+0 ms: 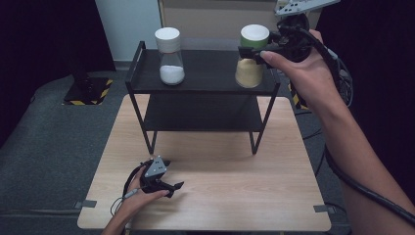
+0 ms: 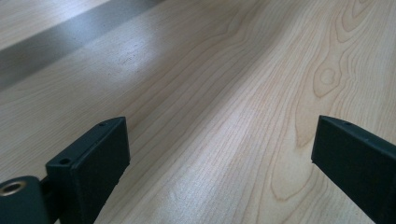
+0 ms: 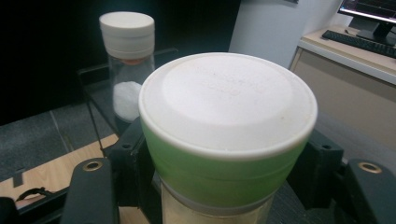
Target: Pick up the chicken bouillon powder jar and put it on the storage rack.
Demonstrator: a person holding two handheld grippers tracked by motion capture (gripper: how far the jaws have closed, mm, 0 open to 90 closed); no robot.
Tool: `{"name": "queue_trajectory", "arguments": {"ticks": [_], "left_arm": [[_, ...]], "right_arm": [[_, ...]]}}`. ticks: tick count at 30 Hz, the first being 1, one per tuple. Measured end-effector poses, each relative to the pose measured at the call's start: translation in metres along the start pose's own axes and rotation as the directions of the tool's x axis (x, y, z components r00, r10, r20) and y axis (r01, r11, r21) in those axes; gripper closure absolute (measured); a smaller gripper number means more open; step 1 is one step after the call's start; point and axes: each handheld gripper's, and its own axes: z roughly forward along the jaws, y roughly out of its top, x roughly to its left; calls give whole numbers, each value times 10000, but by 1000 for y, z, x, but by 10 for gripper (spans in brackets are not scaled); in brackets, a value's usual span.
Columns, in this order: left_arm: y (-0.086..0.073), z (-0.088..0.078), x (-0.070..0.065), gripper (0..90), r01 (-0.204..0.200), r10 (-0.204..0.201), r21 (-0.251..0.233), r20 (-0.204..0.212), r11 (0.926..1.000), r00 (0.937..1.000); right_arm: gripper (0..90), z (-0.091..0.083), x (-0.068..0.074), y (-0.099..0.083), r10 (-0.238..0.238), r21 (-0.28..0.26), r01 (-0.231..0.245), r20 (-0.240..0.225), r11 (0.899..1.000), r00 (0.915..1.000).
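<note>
At the near left of the wooden table (image 1: 220, 196), the person's left hand (image 1: 139, 198) lies low on the surface, forearm coming in from the bottom edge. It holds the left gripper (image 1: 172, 187) pointed right along the tabletop; its jaws stand wide apart with bare wood between them.

Farther back, a black two-tier rack (image 1: 203, 88) stands on the table. On the left of its top shelf is a clear jar with a white lid (image 1: 169, 56), holding white powder, upright and well apart from the other jar.

On the right end of the shelf is a jar with a green-and-white lid (image 1: 252, 56), holding tan powder. The right arm reaches forward and up from the lower right, the right hand (image 1: 303, 68) wrapped around the right gripper (image 1: 249, 50). Its jaws sit on either side of the jar just under the green band of the lid, pressed against it.
</note>
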Motion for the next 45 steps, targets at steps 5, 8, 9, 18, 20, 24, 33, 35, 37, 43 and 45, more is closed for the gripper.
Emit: {"name": "queue_trajectory", "arguments": {"ticks": [5, 8, 9, 18, 20, 24, 33, 35, 37, 43, 45], "left_arm": [[0, 1, 1, 33, -17, 17, 15, 53, 10000, 10000], [-1, 1, 1, 33, -4, 4, -1, 63, 10000, 10000], [-1, 0, 2, 33, 43, -43, -32, 55, 10000, 10000], [-2, -1, 3, 33, 19, -19, 20, 25, 10000, 10000], [-1, 0, 2, 33, -7, 7, 53, 73, 10000, 10000], [-1, 1, 2, 33, -48, 47, 65, 104, 10000, 9999], [-2, 0, 2, 34, -13, 13, -12, 14, 10000, 10000], [-2, 0, 3, 34, -13, 13, 1, 24, 10000, 10000], [-2, 0, 3, 34, -2, 2, 8, 37, 10000, 10000], [-2, 0, 2, 33, 27, -27, 53, 26, 10000, 10000], [-1, 1, 2, 33, 37, -37, 49, 26, 10000, 10000]], "right_arm": [[344, 12, -7, -3, 168, -27, -168, 47, 9999, 9998], [344, 15, -9, -4, 205, -26, -205, 104, 9998, 9997], [344, 18, -10, -4, 225, 5, -225, 158, 9997, 9996], [344, 30, -14, -5, 258, 157, -261, 168, 9995, 9995], [344, 35, -14, -5, 275, 198, -277, 130, 9994, 9995], [344, 39, -15, -6, 308, 221, -310, 107, 9993, 9995], [343, 46, -19, -7, 399, 283, -404, 179, 9988, 9990], [343, 47, -20, -8, 430, 308, -436, 212, 9986, 9989], [343, 49, -21, -11, 480, 313, -488, 253, 9983, 9985], [342, 48, -24, -15, 648, 183, -652, 232, 9977, 9976], [342, 48, -24, -15, 649, 189, -653, 221, 9977, 9976]]}}
